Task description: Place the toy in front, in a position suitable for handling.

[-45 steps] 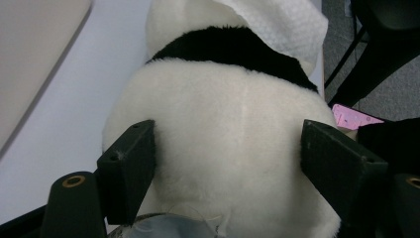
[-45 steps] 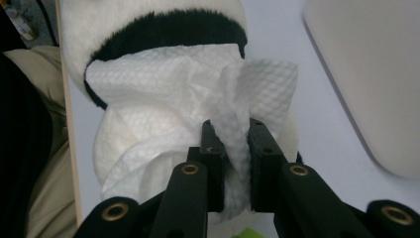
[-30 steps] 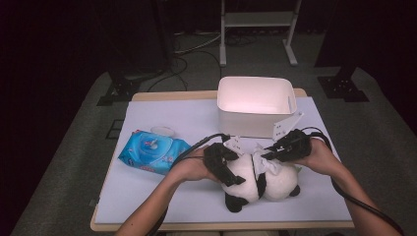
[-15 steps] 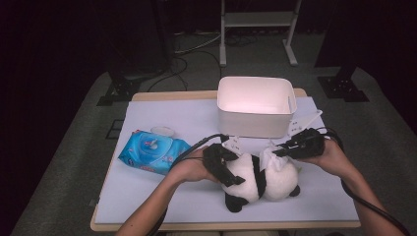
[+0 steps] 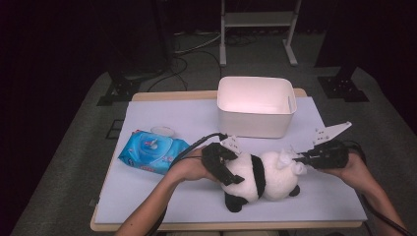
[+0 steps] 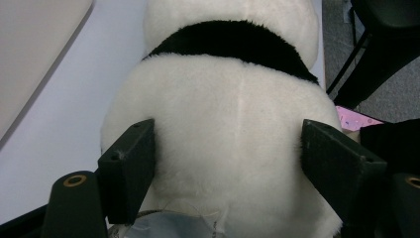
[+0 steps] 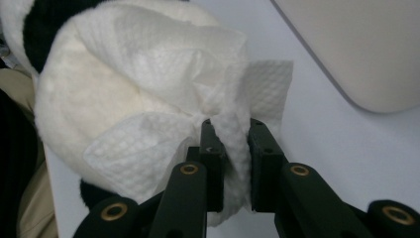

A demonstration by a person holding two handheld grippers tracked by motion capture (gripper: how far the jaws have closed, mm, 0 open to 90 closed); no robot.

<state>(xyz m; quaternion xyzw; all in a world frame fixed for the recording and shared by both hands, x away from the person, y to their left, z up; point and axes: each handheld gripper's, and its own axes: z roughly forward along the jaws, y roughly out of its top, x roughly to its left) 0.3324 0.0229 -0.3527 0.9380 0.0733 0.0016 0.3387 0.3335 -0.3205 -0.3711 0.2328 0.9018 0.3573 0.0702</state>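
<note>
We have the left gripper [image 6: 228, 163] clamped on the toy panda [image 5: 263, 177] while the right gripper [image 7: 233, 148], pinching a wipe [image 7: 163, 99], is mid-wipe, the panda's far side unwiped

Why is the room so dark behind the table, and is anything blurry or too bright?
High view: light falls on the table while the floor and back stay nearly black; the white bin glows, a bit overexposed inside. Left gripper view: the panda toy is soft and fuzzy up close. Right gripper view: the wipe shows its dimpled pattern sharply, and the nearest tool parts look slightly blurred.
</note>
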